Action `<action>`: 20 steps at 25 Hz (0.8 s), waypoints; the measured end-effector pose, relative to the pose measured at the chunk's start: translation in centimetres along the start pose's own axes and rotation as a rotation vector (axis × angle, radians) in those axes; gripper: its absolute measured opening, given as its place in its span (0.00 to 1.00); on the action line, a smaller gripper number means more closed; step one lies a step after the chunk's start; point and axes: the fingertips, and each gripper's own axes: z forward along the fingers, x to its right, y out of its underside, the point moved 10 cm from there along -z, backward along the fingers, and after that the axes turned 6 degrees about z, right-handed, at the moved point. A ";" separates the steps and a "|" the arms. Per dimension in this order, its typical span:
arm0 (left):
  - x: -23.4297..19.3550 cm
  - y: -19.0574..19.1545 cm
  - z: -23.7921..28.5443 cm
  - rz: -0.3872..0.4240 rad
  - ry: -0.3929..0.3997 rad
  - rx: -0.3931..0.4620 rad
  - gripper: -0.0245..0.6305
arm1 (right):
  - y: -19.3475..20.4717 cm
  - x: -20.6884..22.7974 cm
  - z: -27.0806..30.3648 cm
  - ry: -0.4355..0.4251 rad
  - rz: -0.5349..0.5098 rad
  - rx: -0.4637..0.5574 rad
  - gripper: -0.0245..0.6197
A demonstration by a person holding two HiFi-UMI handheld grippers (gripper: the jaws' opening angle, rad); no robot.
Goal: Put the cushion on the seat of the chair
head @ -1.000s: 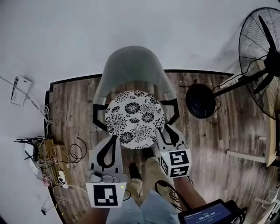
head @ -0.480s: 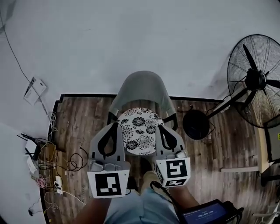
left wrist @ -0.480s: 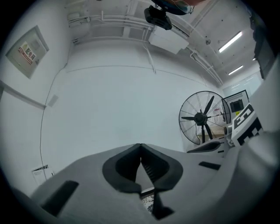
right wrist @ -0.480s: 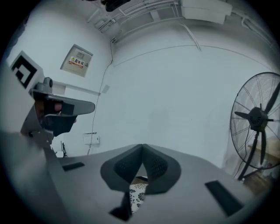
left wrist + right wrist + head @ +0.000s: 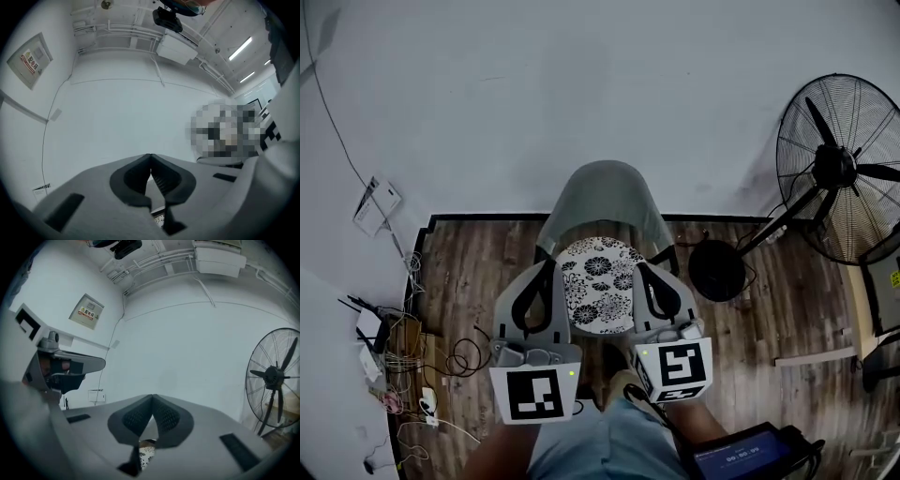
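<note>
A round white cushion with black flowers (image 5: 598, 284) lies flat on the seat of the grey shell chair (image 5: 605, 195), which stands against the white wall. In the head view my left gripper (image 5: 546, 266) hovers over the cushion's left edge and my right gripper (image 5: 640, 268) over its right edge. Both are held well above it, and neither touches it. The left gripper (image 5: 150, 156) is shut with nothing in it. The right gripper (image 5: 152, 397) is also shut and empty. A sliver of the flowered cushion (image 5: 146, 455) shows below the right jaws.
A tall standing fan (image 5: 839, 169) and its round black base (image 5: 717, 270) are right of the chair. Cables and power strips (image 5: 394, 352) lie at the left. A small screen (image 5: 741, 459) sits bottom right. The person's legs (image 5: 605, 436) are below the grippers.
Both grippers have risen and drawn away from the cushion, which stays on the seat. The chair now looks smaller and farther below.
</note>
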 end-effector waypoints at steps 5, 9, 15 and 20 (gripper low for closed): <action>0.0 -0.2 -0.3 0.000 0.007 0.013 0.04 | -0.3 -0.3 -0.5 0.005 -0.013 0.011 0.05; 0.0 -0.4 -0.4 0.003 0.011 0.021 0.04 | -0.5 -0.5 -0.7 0.005 -0.022 0.024 0.05; 0.2 -0.4 -0.6 -0.004 0.011 0.028 0.04 | -0.6 -0.7 -1.1 0.004 -0.020 0.028 0.04; 0.2 -0.4 -0.8 0.000 0.020 0.031 0.04 | -0.8 -1.0 -1.2 0.005 -0.016 0.020 0.04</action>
